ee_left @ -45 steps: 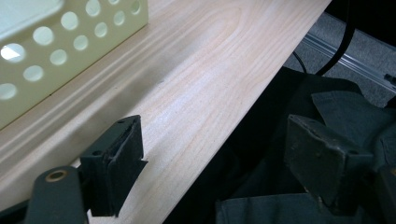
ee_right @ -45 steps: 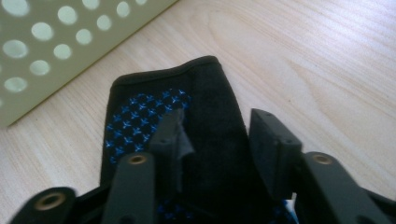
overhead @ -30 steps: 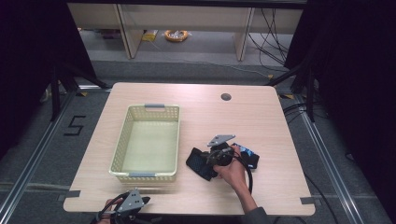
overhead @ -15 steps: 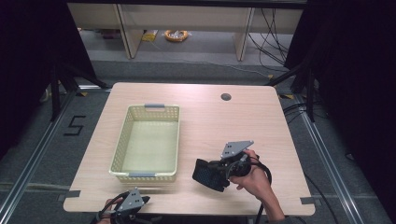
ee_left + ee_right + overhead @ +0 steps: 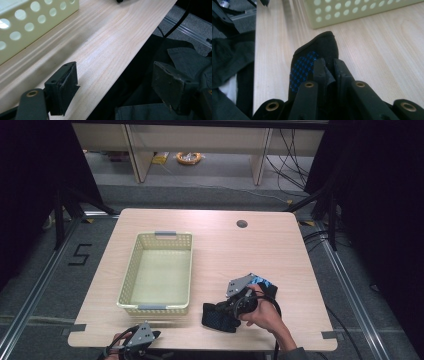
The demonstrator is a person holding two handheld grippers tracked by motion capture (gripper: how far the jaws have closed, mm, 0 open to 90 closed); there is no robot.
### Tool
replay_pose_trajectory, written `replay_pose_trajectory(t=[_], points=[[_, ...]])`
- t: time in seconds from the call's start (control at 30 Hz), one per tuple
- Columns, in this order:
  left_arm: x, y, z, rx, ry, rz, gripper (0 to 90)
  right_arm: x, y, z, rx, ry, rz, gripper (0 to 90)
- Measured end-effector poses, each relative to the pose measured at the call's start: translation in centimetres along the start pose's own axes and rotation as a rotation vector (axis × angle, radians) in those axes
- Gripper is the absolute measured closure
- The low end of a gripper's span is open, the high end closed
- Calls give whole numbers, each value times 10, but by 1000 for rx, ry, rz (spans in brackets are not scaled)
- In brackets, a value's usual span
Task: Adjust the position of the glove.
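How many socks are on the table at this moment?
2. One black sock with blue dots is pinched in the right hand-held gripper near the basket. A second sock, blue and black, lies behind that gripper, partly hidden.

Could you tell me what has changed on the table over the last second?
The right gripper, shut on the black sock, has drawn it towards the table's near edge, away from a second sock behind it. The left gripper stays open at the near edge; the basket has not moved.
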State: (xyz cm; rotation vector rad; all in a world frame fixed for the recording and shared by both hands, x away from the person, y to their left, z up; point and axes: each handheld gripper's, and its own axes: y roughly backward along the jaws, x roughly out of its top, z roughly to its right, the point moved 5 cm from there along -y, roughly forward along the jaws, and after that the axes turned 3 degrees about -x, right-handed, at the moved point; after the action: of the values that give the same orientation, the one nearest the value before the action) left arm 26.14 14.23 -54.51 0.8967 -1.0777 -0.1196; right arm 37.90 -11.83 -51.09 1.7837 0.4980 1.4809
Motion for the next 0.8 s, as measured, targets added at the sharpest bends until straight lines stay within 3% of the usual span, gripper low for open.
replay_pose_trajectory(t=[0.1, 0.13, 0.17, 0.2, 0.3, 0.37, 0.4, 0.47, 0.5, 0.53, 0.57, 0.6, 0.67, 0.7, 0.8], points=[[0, -1, 1, -2, 9, 11, 206, -3, -6, 4, 6, 21, -10, 818], [0, 0, 0, 1, -2, -1, 206, -8, -13, 7, 0, 35, -44, 813], [0, 0, 0, 1, -2, -1, 206, -8, -13, 7, 0, 35, -44, 813], [0, 0, 0, -5, -1, -2, 206, -11, -19, 11, -24, 60, -94, 800], [0, 0, 0, 3, -10, -3, 206, -12, -23, 11, -36, 63, -116, 778], [-1, 0, 0, 2, -2, -2, 206, -9, -25, 14, -44, 84, -101, 676], [0, 0, 0, 3, -2, 2, 206, -11, -23, 14, -58, 31, -112, 649], [0, -1, 0, 6, -2, 10, 206, -10, -18, 16, -81, 2, -95, 558], [0, -1, 0, 6, -2, 10, 205, -10, -18, 16, -81, 2, -95, 558], [0, 1, -1, 4, -30, 3, 206, -8, -3, 21, -126, -62, -29, 542], [0, 1, -1, 4, -30, 3, 205, -7, 5, 22, -137, -98, 5, 530], [1, 1, -1, 18, -37, 1, 206, -8, 15, 25, -164, -114, 12, 521], [1, 2, 1, -7, -31, 2, 205, -11, 30, 30, -221, -136, 43, 514], [1, 2, 1, -7, -31, 2, 205, -11, 30, 30, -221, -136, 43, 514], [1, 2, 0, 1, -30, 6, 205, -24, 60, 42, -322, -201, 50, 512]])
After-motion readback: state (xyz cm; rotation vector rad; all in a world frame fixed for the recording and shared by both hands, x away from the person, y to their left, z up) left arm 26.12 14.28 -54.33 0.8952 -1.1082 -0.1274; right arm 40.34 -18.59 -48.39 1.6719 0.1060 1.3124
